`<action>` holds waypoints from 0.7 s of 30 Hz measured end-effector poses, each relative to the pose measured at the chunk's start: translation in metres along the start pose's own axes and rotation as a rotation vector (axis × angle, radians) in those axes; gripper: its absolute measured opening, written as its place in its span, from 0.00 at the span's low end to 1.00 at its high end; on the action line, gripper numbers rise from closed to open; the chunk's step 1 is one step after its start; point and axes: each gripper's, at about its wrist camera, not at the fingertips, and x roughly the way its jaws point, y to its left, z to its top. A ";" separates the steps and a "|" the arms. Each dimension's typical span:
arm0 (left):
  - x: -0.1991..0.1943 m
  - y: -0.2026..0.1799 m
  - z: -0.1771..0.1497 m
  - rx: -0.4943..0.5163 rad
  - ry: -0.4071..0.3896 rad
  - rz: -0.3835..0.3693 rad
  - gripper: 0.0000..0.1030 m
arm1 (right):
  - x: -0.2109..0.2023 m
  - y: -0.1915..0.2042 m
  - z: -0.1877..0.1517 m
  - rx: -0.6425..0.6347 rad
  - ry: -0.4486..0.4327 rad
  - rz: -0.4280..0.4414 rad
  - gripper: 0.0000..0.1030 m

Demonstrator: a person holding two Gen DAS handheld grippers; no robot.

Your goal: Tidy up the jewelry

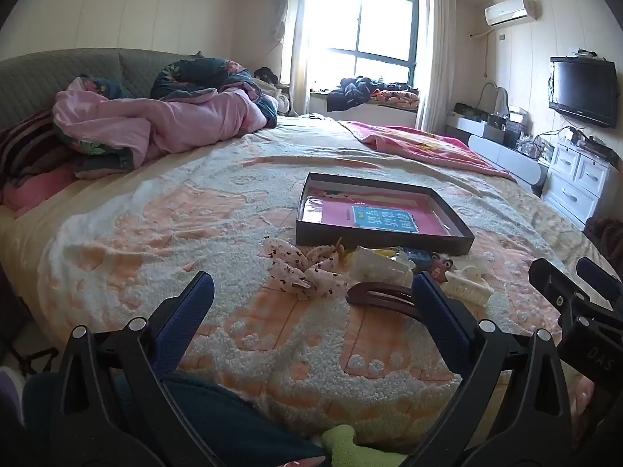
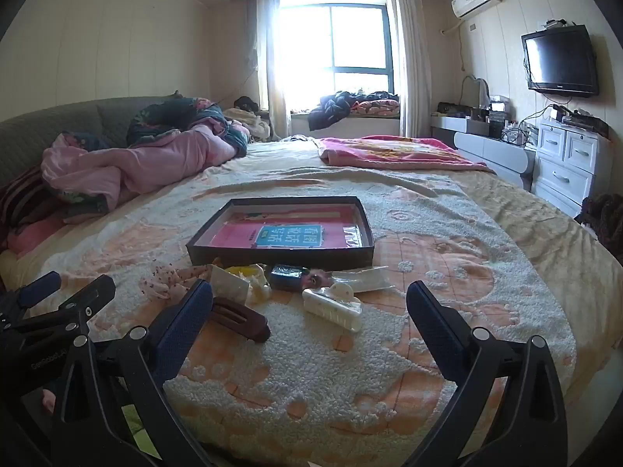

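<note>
The left gripper (image 1: 311,295) hovers low over the near edge of the bed, its blue-padded fingers (image 1: 187,303) spread wide with nothing between them. The right gripper (image 2: 309,303) hangs just beside it, likewise spread wide and holding nothing.

Just ahead of the left gripper lies a dark brown hair clip (image 1: 379,295), partly behind its right finger. To the right of that clip sits a cream claw clip (image 1: 469,286), teeth toward the cameras. Left of the brown clip rests a pale speckled fabric bow (image 1: 307,268). Behind these, a clear packet with something yellow inside (image 1: 379,262), a small dark blue piece (image 2: 288,275) and a tiny cartoon-faced trinket (image 1: 442,266) crowd together, touching or nearly so.

Just beyond the heap stands a shallow black tray (image 2: 272,253), open on top, its floor lined with a pink sheet bearing a blue label (image 2: 290,235). None of the accessories lie inside it. All rests on a cream and peach textured bedspread (image 2: 311,369).
</note>
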 end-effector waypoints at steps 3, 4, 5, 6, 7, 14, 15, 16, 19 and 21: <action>0.000 0.000 0.000 0.000 -0.001 0.000 0.90 | 0.000 0.000 0.000 -0.001 0.002 0.000 0.94; 0.000 0.000 0.000 -0.001 -0.001 0.001 0.90 | 0.000 0.001 0.000 -0.001 0.001 -0.001 0.94; -0.001 0.000 0.000 -0.001 -0.001 0.001 0.90 | 0.000 0.001 0.000 -0.001 0.001 0.000 0.94; 0.000 0.000 0.000 0.000 0.001 0.000 0.90 | 0.000 0.001 0.000 -0.002 0.001 0.000 0.94; 0.000 0.000 0.000 0.000 0.000 -0.001 0.90 | -0.001 0.002 0.000 -0.002 0.002 -0.001 0.94; 0.000 0.001 0.000 -0.003 0.003 -0.002 0.90 | 0.000 0.001 0.000 0.001 0.004 0.002 0.94; 0.000 0.000 0.000 0.000 0.001 0.000 0.90 | 0.000 0.001 0.000 0.000 0.005 0.001 0.94; 0.000 0.000 0.000 0.000 0.001 0.001 0.90 | 0.000 0.001 0.000 0.000 0.005 0.001 0.94; 0.000 0.000 0.000 0.001 0.001 0.000 0.90 | 0.000 0.001 0.000 0.001 0.006 0.000 0.94; 0.000 0.000 0.000 0.000 0.001 -0.001 0.90 | 0.000 0.001 0.000 0.000 0.005 0.000 0.94</action>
